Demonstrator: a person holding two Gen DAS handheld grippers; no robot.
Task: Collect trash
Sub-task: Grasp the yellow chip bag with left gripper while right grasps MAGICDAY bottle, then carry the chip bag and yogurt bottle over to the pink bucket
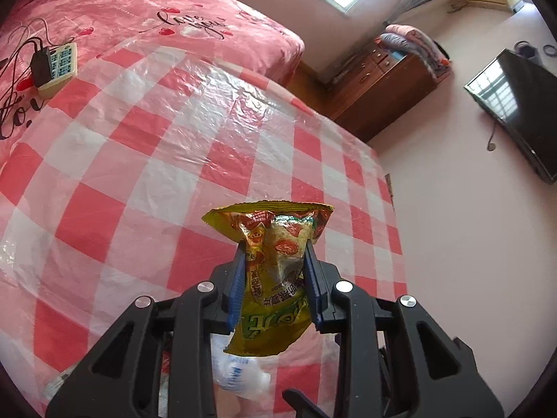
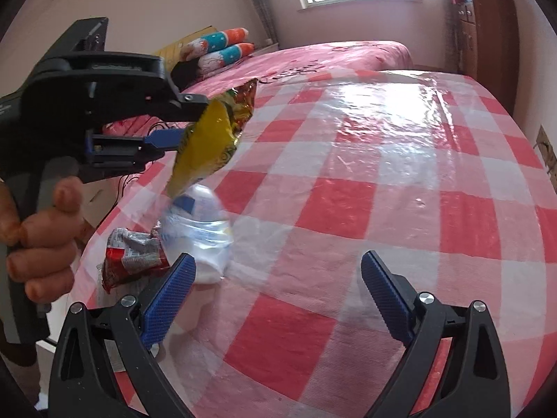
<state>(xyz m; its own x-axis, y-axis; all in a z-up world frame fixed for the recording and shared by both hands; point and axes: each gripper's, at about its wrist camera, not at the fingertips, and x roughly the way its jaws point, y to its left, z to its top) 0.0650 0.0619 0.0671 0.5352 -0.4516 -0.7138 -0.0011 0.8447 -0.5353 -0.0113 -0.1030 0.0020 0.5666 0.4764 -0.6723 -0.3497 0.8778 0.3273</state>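
Closest in: left gripper (image 1: 275, 264) clamped on a yellow snack bag (image 1: 275, 278), blue pads pinching it around the middle, crumpled top poking out past the fingertips. Bag clearly up off the checkered plastic sheet (image 1: 174, 160), dangling in the air. Same grab visible from the right wrist view, with a hand (image 2: 38, 240) wrapped around the handle.

Right gripper (image 2: 278, 299) spread wide, nothing between the pads, hovering low over the sheet.

Just past that, still lying on the sheet near its edge: a squashed clear plastic bottle (image 2: 202, 237) and, touching it, a crumpled red and silver wrapper (image 2: 132, 257). Bottle also peeking out under the hanging bag in the left view.

Further back: pink bedspread (image 1: 139, 7) with a power strip (image 1: 59, 66) and cables on it, then a wooden dresser (image 1: 379, 87) and a window.

Progress guess: early-ish. One piece picked up but not dropped anywhere, no bin or trash bag in sight. Bottle and wrapper both still to go, probably the open right one's job.
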